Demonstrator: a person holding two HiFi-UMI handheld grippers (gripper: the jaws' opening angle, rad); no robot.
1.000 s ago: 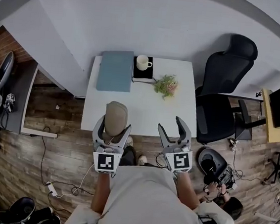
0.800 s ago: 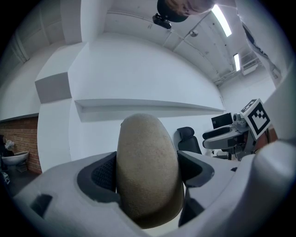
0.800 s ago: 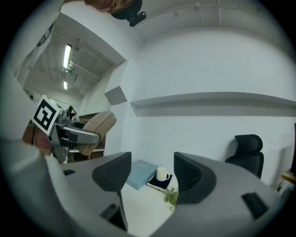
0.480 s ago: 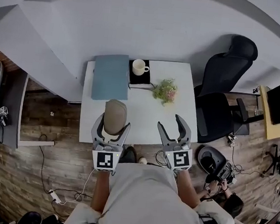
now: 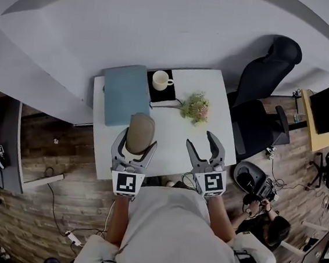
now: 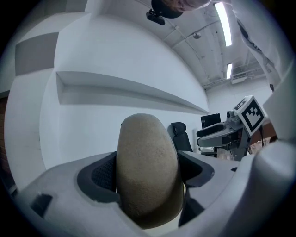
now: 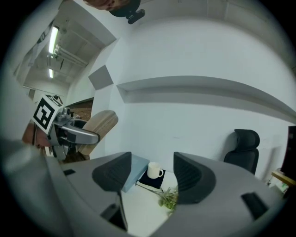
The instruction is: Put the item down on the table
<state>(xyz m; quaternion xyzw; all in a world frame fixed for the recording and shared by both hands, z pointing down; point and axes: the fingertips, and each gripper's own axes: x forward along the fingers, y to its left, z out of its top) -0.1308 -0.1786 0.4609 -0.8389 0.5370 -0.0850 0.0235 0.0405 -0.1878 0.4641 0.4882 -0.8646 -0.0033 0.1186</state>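
Tan, egg-shaped item (image 5: 140, 132), possibly foam, upright in left gripper (image 5: 134, 148), above table (image 5: 172, 137).

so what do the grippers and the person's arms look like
The left gripper and the right gripper are both light grey plastic, each with two curved, tapering jaws lined with dark textured pads. Each carries a white cube at its rear, printed with a black square marker. The person wears a pale top that leaves the forearms uncovered.
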